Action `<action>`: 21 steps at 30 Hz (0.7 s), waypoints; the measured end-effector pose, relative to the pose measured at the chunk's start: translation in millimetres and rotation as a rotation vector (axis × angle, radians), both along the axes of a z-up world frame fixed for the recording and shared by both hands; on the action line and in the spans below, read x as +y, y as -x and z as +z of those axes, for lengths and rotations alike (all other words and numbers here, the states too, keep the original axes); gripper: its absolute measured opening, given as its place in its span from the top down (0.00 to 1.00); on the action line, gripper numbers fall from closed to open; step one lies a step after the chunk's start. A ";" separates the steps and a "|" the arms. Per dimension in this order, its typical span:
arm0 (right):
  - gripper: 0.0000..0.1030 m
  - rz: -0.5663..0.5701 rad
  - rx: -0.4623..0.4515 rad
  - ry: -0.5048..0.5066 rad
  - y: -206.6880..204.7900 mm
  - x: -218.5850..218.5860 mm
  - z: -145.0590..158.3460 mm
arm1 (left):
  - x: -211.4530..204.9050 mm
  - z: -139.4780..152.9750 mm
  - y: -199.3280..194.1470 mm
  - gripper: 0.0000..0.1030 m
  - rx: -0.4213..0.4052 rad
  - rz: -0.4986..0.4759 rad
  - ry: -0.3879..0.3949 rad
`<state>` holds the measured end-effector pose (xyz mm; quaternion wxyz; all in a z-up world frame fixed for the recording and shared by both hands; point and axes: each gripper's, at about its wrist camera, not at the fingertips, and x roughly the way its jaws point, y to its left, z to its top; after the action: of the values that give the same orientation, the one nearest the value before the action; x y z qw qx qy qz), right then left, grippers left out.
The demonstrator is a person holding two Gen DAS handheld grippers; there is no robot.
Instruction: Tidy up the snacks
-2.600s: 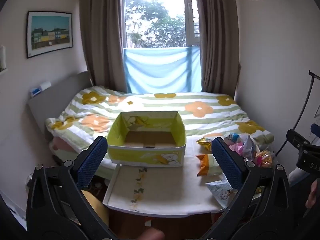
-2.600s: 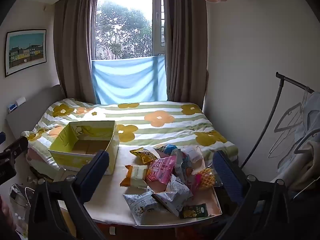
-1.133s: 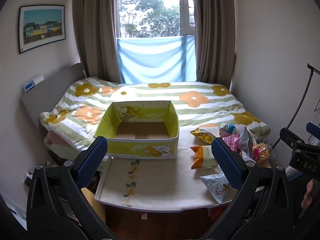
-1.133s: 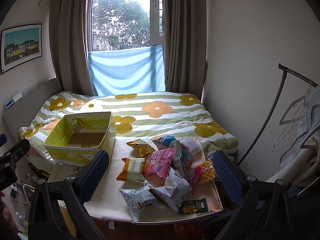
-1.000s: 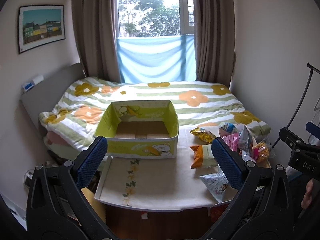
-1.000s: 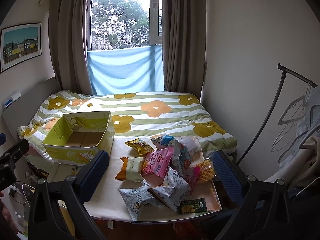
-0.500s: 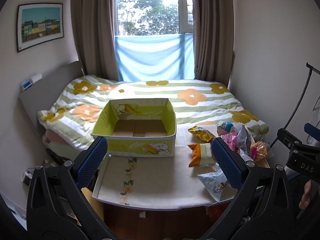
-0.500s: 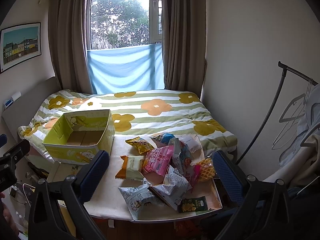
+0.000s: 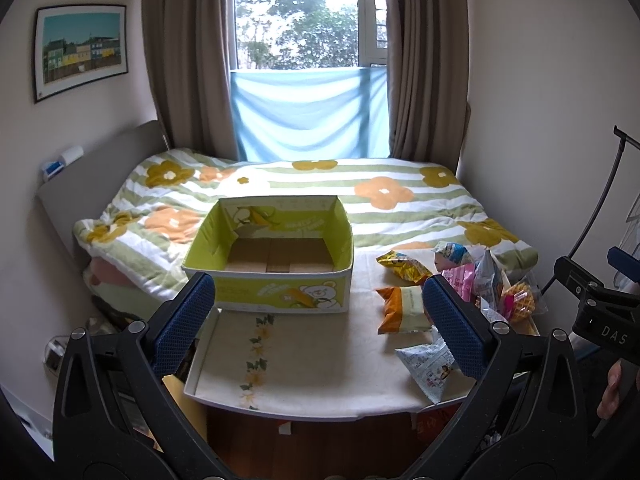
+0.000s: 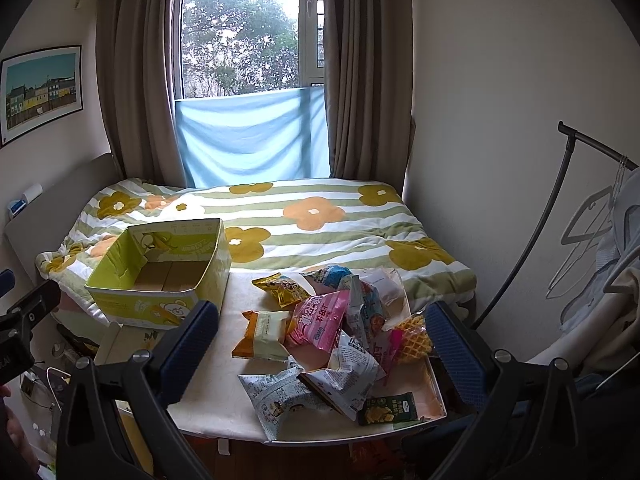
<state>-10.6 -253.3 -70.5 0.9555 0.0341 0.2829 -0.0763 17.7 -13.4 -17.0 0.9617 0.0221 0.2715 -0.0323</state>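
A small bedroom with pale walls. Daylight comes through a window (image 9: 308, 16) between brown curtains (image 9: 188, 60); a blue cloth (image 9: 310, 114) covers its lower part. Under it stands a bed (image 10: 280, 216) with a flowered striped quilt. A framed picture (image 9: 80, 52) hangs on the left wall.
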 end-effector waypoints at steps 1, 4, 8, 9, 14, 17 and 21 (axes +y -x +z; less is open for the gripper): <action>0.00 0.000 0.000 0.001 -0.1 0.0 0.0 | -0.1 0.0 0.1 0.00 0.000 0.000 0.000; 0.00 0.001 0.000 0.000 -0.1 -0.5 0.0 | -0.4 -0.5 0.2 0.00 0.002 -0.002 0.002; 0.00 0.001 0.000 0.001 -0.1 0.2 0.2 | -1.5 -2.2 1.3 0.00 0.003 -0.006 0.004; 0.00 0.000 -0.001 0.001 0.4 0.4 0.1 | -2.0 -2.4 2.2 0.00 0.003 -0.007 0.003; 0.00 0.002 0.001 0.002 -0.7 1.5 1.0 | -2.2 -2.4 0.5 0.00 0.005 -0.008 0.003; 0.00 0.002 0.000 0.002 -0.6 1.1 1.1 | -2.3 -2.3 0.2 0.00 0.005 -0.008 0.004; 0.00 0.004 0.002 0.004 -0.3 1.6 1.0 | -2.9 -2.2 -1.4 0.00 0.010 -0.012 0.007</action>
<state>-10.3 -251.7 -69.5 0.9554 0.0315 0.2839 -0.0751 19.1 -16.3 -19.2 0.9601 0.0201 0.2762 -0.0393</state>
